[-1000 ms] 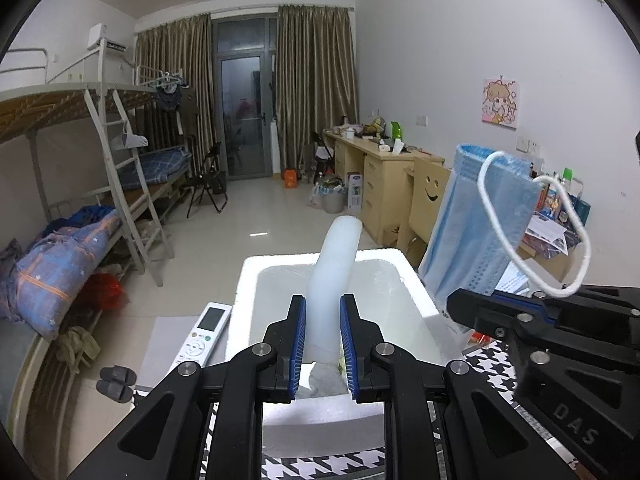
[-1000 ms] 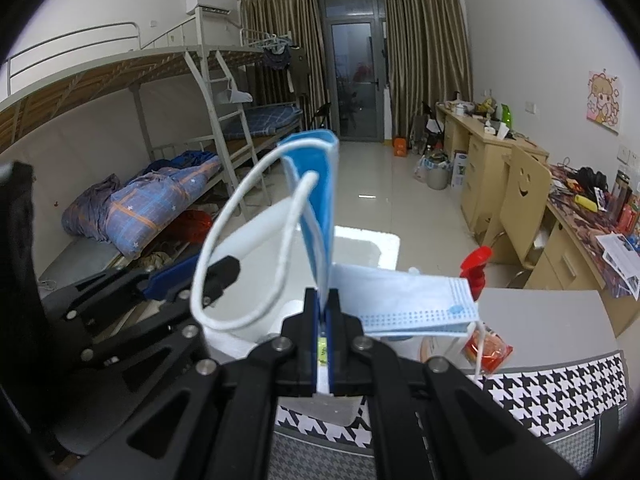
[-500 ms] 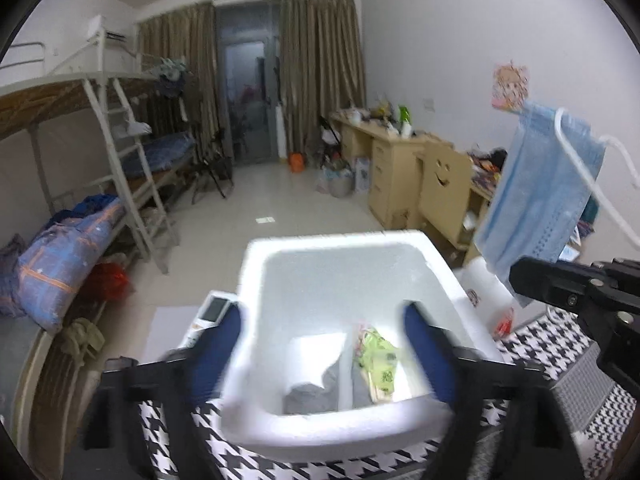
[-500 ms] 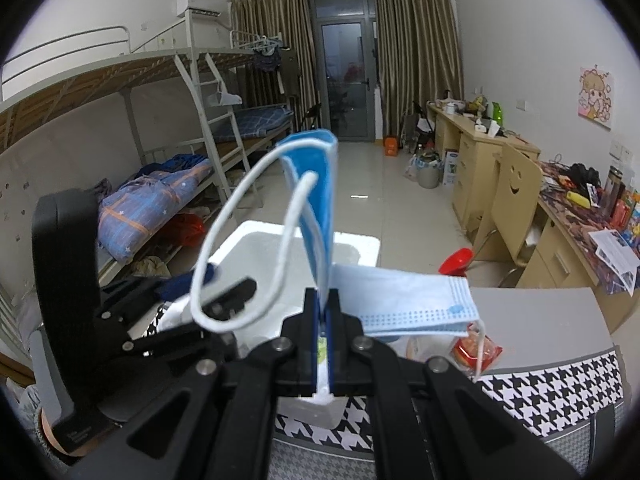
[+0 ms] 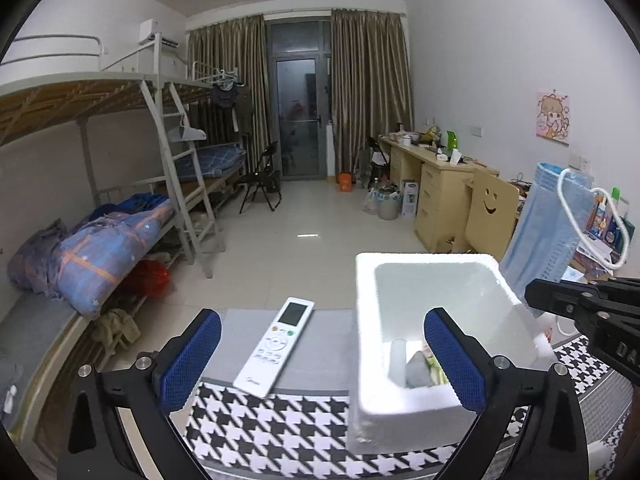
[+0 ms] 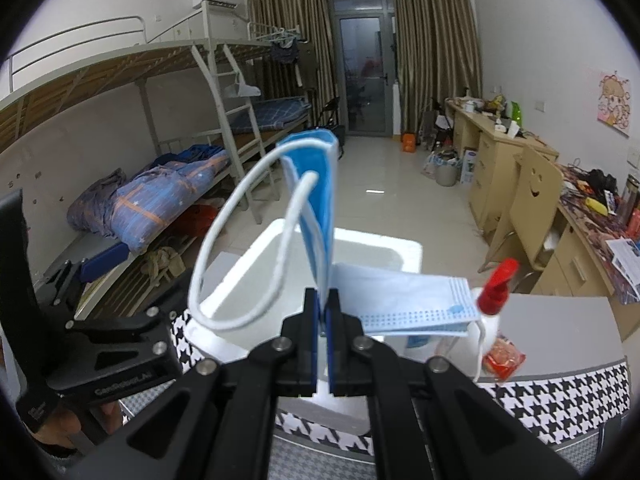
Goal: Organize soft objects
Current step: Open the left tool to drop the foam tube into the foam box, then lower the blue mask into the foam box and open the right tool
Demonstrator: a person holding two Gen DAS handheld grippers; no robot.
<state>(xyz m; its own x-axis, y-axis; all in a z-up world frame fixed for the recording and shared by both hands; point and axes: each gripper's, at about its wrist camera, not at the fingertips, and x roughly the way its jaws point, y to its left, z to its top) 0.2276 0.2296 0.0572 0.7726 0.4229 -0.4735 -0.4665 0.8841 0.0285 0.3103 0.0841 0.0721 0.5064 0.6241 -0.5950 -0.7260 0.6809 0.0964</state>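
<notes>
While the left gripper (image 5: 320,354) has just been spreading its blue-padded jaws wide with nothing between them, the white foam box (image 5: 430,264) sits just ahead to its right; the right gripper (image 6: 323,308) stands pinched together on a pale blue pleated face mask (image 6: 316,200), above that box.

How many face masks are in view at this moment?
1 for certain: a blue face mask pinched in the right gripper, folded, one half standing up and one half out to the side, beside the white foam box. Others may lie hidden inside the box.
</notes>
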